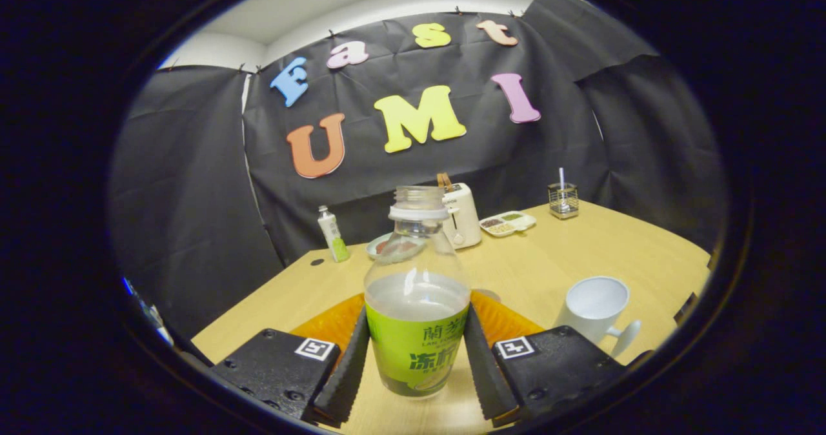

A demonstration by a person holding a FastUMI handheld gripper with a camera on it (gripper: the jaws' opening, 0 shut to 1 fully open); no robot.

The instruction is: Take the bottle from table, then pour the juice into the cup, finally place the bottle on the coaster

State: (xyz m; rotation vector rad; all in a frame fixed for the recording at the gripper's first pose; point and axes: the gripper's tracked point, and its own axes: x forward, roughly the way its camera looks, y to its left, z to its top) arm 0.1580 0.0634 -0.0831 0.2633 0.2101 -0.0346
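Gripper (416, 364): nearest of all; its two fingers stand on either side of the bottle and both lie against the label, so they are clamped on it.
Bottle (416, 306): upright between the fingers, uncapped, clear plastic with a green label on its lower body; pale liquid fills it to just above the label. Its base looks level with the table, though I cannot tell whether it rests there or is lifted slightly.
Table (581, 254): light wood, running from under the fingers to the far wall.
Coaster (503, 322): orange and round, lying flat just behind the bottle, showing on both sides of it, partly hidden by the fingers.
Cup (597, 306): white, upright, with a handle toward the near right; it stands right of the bottle and just beyond the right finger, apart from the coaster.
Plate (387, 248): farther off, behind the bottle's neck.
Tube (333, 233): upright, far left.
Toaster (461, 215): white, far side, behind the bottle.
Tray (508, 223): white with compartments, right of the toaster.
Wire holder (563, 201): far right, by the wall.
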